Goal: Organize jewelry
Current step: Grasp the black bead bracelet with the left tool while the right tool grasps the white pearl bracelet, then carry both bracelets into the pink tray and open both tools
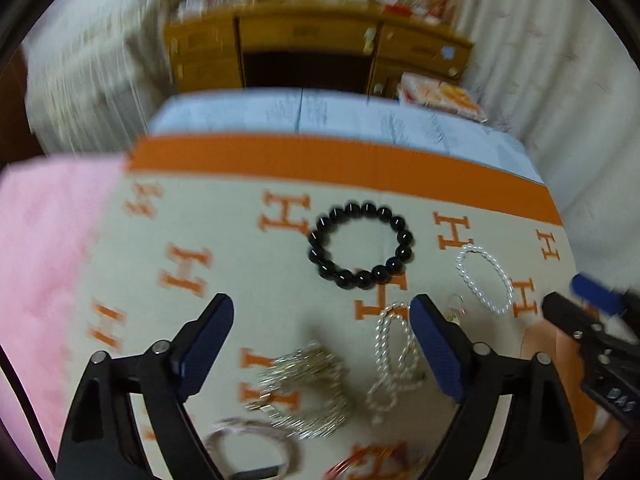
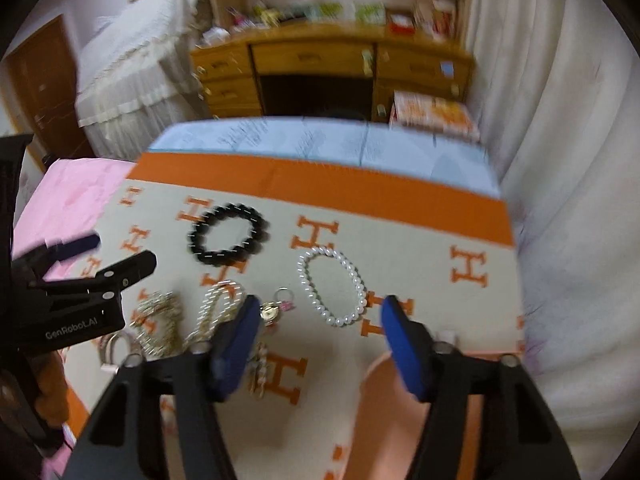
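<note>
While both claws hang spread and empty, the left claw (image 1: 320, 344) over the silver chains (image 1: 308, 388) and the right claw (image 2: 316, 336) near the pearl bracelet (image 2: 332, 288) on the blanket (image 2: 420, 240), picking seems the step; next, lowering and pinching one piece.

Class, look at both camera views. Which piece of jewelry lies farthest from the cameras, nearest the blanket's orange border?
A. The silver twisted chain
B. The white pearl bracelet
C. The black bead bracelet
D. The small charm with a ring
C. The black bead bracelet lies closest to the orange border, beyond the white pearl bracelet, the silver twisted chain and the small charm.
</note>
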A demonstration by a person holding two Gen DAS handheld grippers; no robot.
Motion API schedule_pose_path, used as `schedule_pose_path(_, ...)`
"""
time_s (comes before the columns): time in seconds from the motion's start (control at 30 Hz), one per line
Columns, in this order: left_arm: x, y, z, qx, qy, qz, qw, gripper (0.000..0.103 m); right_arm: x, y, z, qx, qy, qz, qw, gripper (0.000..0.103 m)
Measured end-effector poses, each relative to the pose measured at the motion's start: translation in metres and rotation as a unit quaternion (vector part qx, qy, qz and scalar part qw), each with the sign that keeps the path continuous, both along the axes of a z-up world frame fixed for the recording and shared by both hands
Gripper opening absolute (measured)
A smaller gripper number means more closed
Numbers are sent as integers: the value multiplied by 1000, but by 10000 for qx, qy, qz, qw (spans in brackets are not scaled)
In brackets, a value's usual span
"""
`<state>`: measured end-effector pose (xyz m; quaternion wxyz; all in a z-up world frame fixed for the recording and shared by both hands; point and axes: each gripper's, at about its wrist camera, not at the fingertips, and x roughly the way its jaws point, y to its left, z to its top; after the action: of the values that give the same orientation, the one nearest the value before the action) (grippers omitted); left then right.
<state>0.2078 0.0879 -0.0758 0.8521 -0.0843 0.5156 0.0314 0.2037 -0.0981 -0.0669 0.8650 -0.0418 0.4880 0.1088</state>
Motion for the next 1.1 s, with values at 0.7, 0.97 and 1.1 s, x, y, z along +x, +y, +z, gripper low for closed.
schedule_pose_path(0.7, 36, 10, -59, 54, 221, 968, 9950, 44, 41, 35, -68, -259, 484, 151, 9984, 8)
schedule_pose_path(0.97, 14, 19, -52, -710, 224, 766, 9943, 12, 11, 15, -40, 848, 159, 155, 9961, 8)
schedule_pose_path(1.1, -19, 20, -33, -1319, -111, 604, 9894, 12, -18, -8, -7, 1603, -251, 142, 9866, 7)
